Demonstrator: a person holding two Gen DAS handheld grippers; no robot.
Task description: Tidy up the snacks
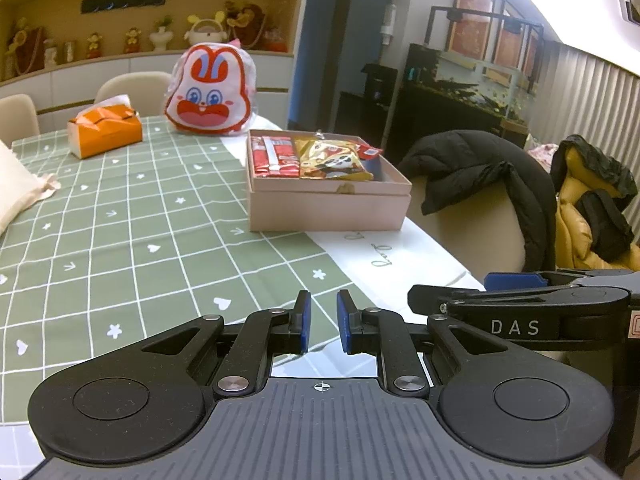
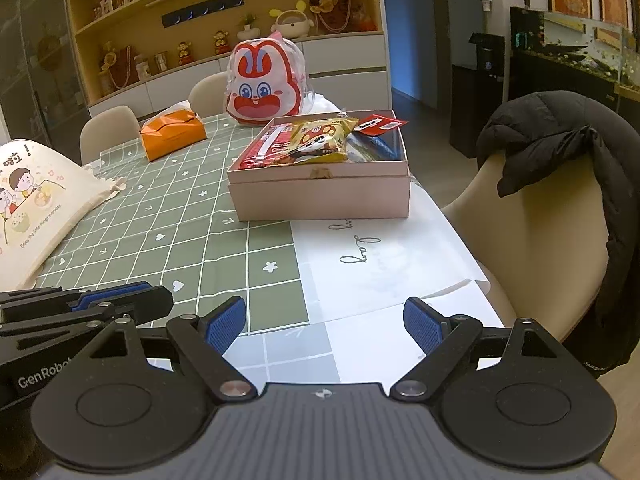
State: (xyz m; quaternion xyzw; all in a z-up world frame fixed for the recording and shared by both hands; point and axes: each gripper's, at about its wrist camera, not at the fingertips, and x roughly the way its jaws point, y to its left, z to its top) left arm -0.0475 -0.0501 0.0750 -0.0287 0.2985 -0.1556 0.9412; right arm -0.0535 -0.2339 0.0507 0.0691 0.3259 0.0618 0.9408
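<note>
A pink box (image 1: 328, 208) stands open on the green checked tablecloth, far ahead of both grippers. Inside it lie red snack packets (image 1: 276, 156) and a yellow panda packet (image 1: 334, 158). In the right wrist view the same pink box (image 2: 320, 196) also holds a small red packet (image 2: 380, 124) at its far right corner. My left gripper (image 1: 323, 320) is shut with nothing between its blue pads, low over the near table edge. My right gripper (image 2: 325, 328) is open and empty, beside the left one.
A rabbit-face bag (image 1: 210, 90) and an orange tissue box (image 1: 106, 130) sit at the table's far end. A printed cloth bag (image 2: 28, 200) lies at the left. A white sheet with writing (image 2: 360, 272) covers the near right corner. A chair with a black jacket (image 2: 560, 140) stands right of the table.
</note>
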